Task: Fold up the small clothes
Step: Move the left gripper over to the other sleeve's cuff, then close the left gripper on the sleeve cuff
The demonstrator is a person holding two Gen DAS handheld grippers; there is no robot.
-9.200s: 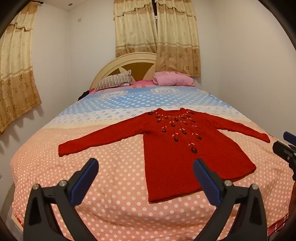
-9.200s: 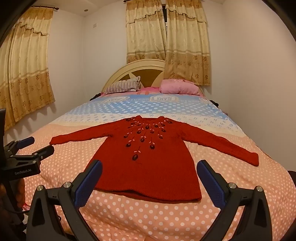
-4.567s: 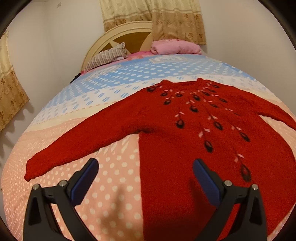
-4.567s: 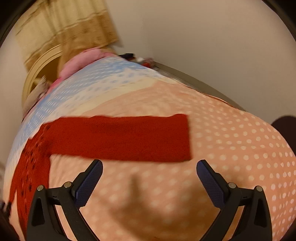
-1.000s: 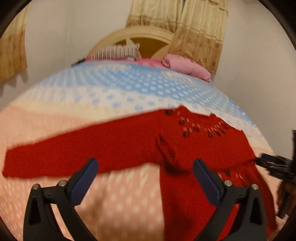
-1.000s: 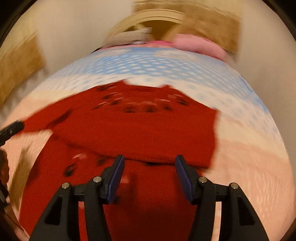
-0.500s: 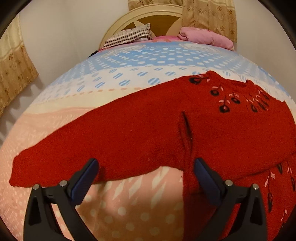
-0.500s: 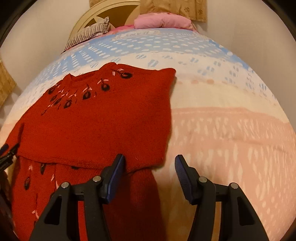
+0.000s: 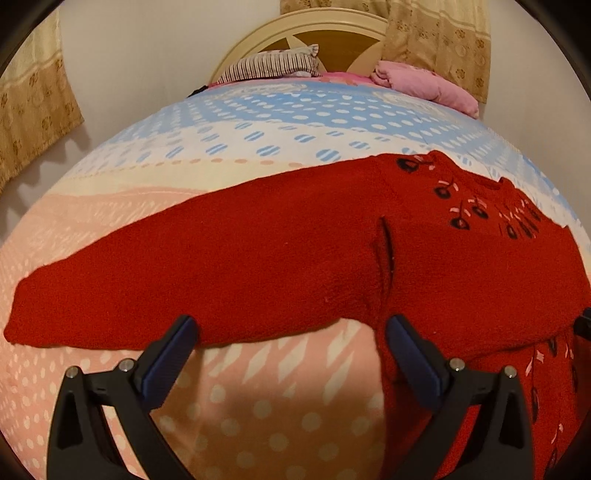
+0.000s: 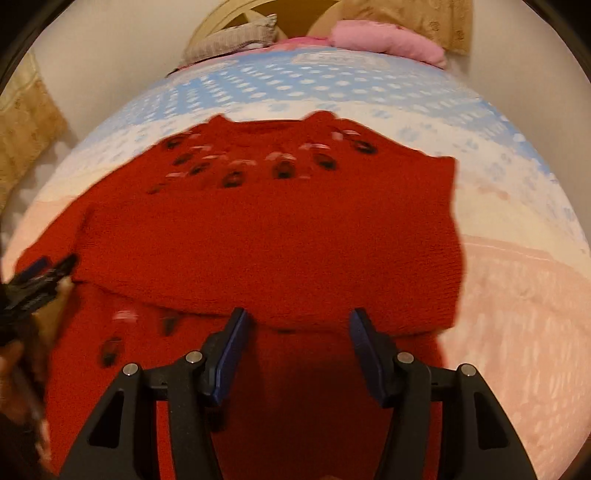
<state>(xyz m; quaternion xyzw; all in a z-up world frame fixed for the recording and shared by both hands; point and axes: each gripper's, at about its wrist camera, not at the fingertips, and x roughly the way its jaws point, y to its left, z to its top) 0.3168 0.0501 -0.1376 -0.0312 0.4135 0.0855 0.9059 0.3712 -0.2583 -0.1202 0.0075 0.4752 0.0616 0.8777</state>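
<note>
A red knit sweater (image 9: 461, 266) with dark embroidered flowers lies flat on the bed. Its right sleeve (image 10: 295, 258) is folded across the chest. Its left sleeve (image 9: 184, 273) stretches out flat to the left. My left gripper (image 9: 290, 338) is open and empty, low over the sheet just below the left sleeve near the armpit. My right gripper (image 10: 297, 332) is partly open and empty, just above the sweater body below the folded sleeve's edge. The left gripper also shows at the left edge of the right wrist view (image 10: 35, 280).
The bed has a peach polka-dot sheet (image 9: 258, 406) turning blue and white toward the head. A striped pillow (image 9: 273, 66) and a pink pillow (image 9: 424, 86) lie by the cream headboard (image 9: 306, 33). Curtains (image 9: 33, 110) hang left and behind.
The right sleeve has been folded across the chest and let go. My right gripper has swung left over the body. My left gripper has moved closer to the left sleeve.
</note>
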